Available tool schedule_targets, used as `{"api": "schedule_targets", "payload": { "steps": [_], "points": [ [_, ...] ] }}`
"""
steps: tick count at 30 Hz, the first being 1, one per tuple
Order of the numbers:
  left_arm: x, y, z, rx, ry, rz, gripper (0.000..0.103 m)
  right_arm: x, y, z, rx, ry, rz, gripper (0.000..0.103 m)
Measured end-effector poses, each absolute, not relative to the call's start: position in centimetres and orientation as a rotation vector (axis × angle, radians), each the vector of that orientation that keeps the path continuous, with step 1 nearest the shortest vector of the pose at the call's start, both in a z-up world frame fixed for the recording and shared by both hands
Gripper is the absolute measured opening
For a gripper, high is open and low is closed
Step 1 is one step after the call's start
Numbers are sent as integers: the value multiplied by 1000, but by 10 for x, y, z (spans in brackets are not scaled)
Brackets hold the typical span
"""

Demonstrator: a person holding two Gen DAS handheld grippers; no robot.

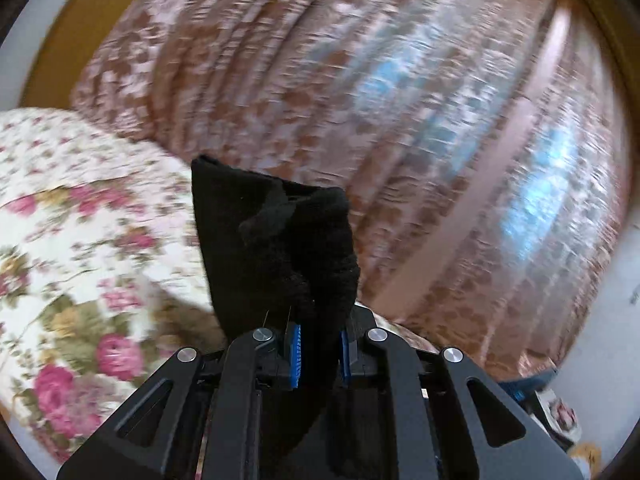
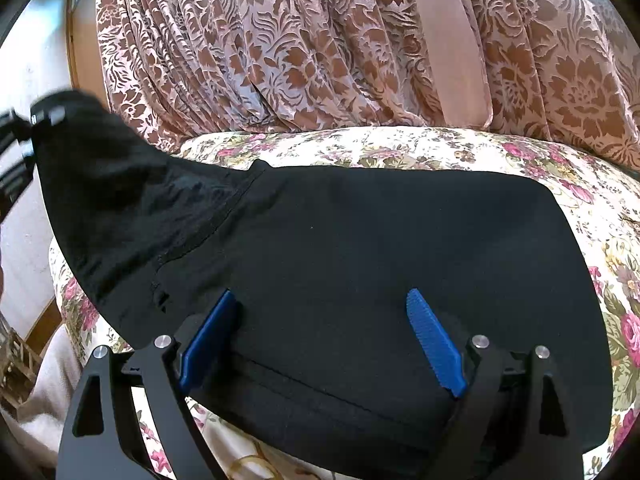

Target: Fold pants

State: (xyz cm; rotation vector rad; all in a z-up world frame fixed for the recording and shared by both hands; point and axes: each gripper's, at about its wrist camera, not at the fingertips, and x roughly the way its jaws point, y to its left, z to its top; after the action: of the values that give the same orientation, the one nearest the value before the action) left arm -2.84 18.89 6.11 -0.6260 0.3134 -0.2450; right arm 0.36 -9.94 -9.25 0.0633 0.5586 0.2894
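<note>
Black pants (image 2: 360, 248) lie spread on a floral bedspread (image 2: 400, 148). My left gripper (image 1: 320, 354) is shut on a bunched end of the pants (image 1: 276, 240) and holds it lifted off the bed; that gripper shows at the far left of the right wrist view (image 2: 24, 136), with the cloth stretching up to it. My right gripper (image 2: 324, 332) is open, its blue pads (image 2: 434, 340) spread wide just over the near part of the pants, holding nothing.
A brown and pink patterned curtain (image 2: 320, 48) hangs right behind the bed. The bedspread (image 1: 80, 240) fills the left of the left wrist view. A white wall (image 2: 24, 60) and wooden frame lie at the left.
</note>
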Motion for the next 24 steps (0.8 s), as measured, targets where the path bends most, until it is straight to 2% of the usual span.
{"api": "schedule_targets", "payload": {
  "steps": [5,11,24],
  "points": [
    [-25,143,77,-558,333,-403,13,0,-116,-81,158,582,314,96],
    [-27,79,81,-418,363,-566,13,-9,-166,-61,329,555,231,96],
    [-12,-39,31,-155,548,-750,13,-36,-248,-48,514,521,18,96]
  ]
}}
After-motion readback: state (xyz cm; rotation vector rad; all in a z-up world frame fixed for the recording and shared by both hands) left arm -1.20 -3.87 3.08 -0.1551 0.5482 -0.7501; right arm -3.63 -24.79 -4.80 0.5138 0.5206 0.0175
